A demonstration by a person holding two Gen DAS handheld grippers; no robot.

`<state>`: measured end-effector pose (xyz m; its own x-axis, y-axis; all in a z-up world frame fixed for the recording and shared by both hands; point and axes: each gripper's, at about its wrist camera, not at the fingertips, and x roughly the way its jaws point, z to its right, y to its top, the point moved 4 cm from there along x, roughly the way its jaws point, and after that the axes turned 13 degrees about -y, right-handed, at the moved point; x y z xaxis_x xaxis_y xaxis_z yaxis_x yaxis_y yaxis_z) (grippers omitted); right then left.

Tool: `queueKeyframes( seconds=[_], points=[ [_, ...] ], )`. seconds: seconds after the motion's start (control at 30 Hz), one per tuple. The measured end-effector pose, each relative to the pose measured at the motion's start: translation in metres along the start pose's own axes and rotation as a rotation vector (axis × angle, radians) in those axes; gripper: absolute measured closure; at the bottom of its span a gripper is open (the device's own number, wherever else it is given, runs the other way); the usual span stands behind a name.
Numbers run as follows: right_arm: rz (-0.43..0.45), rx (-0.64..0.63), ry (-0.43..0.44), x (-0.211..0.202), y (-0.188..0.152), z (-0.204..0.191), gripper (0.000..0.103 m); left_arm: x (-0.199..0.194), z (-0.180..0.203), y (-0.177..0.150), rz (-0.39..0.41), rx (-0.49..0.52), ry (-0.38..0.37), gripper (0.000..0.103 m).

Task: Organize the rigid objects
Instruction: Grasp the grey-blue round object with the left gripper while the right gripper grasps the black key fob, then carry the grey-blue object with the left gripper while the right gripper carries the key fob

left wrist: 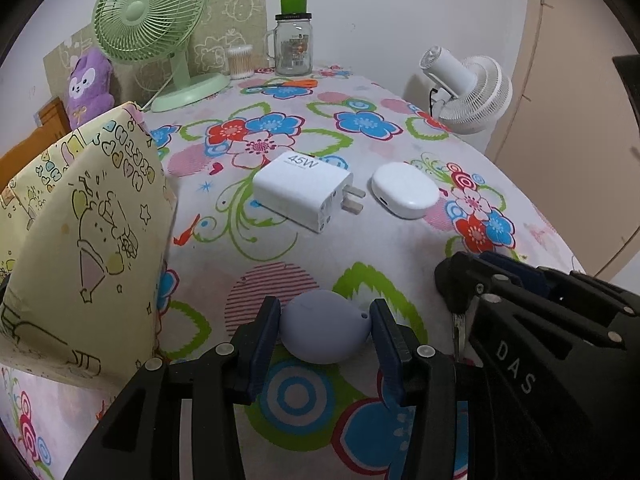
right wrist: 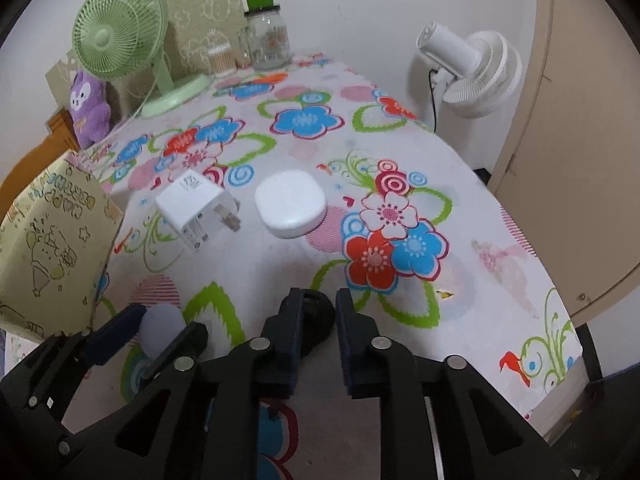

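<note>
My left gripper (left wrist: 325,320) is shut on a lavender rounded case (left wrist: 324,326), just above the floral tablecloth (left wrist: 280,252); it also shows at the lower left of the right wrist view (right wrist: 162,332). My right gripper (right wrist: 314,312) is closed around a black object (right wrist: 316,322) with a metal key blade hanging below it (left wrist: 460,326). A white 45W charger (left wrist: 302,190) and a white oval case (left wrist: 404,190) lie side by side in the middle of the table. A yellow cartoon-print bag (left wrist: 80,240) stands at the left, close to my left gripper.
At the back stand a green desk fan (left wrist: 152,28), a purple plush (left wrist: 90,86), a cotton swab jar (left wrist: 239,62) and a glass mug jar (left wrist: 293,46) with a green cap. A white fan (left wrist: 468,88) stands beyond the table's right edge.
</note>
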<state>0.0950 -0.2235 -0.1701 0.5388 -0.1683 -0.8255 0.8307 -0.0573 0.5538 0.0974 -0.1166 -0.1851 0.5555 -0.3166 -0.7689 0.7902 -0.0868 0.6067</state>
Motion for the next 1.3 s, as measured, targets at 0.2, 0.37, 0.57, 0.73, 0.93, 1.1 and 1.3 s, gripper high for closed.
queueKeyframes(
  seconds=[0.2, 0.37, 0.57, 0.73, 0.93, 1.1, 1.3],
  points=[
    [-0.021, -0.004, 0.004, 0.001, -0.006, -0.005, 0.055, -0.002, -0.002, -0.005, -0.006, 0.009, 0.001, 0.056],
    [-0.001, -0.044, -0.052, 0.001, -0.007, -0.013, 0.067, -0.002, -0.002, -0.007, -0.003, 0.025, 0.008, 0.055],
    [0.003, -0.044, -0.055, 0.002, -0.006, -0.014, 0.068, -0.002, -0.005, -0.005, -0.006, 0.014, 0.001, 0.056],
    [0.003, -0.038, -0.039, 0.001, 0.001, -0.014, 0.068, -0.005, -0.007, 0.001, -0.002, 0.007, -0.007, 0.056],
    [0.030, -0.035, -0.037, -0.010, 0.014, -0.015, 0.068, -0.014, -0.009, 0.014, 0.013, 0.008, -0.012, 0.056],
    [0.057, -0.035, -0.037, -0.022, 0.024, -0.016, 0.068, -0.024, -0.008, 0.023, 0.032, 0.019, -0.009, 0.056],
    [0.086, -0.033, -0.034, -0.038, 0.032, -0.015, 0.068, -0.038, -0.006, 0.032, 0.058, 0.024, -0.010, 0.056]
  ],
)
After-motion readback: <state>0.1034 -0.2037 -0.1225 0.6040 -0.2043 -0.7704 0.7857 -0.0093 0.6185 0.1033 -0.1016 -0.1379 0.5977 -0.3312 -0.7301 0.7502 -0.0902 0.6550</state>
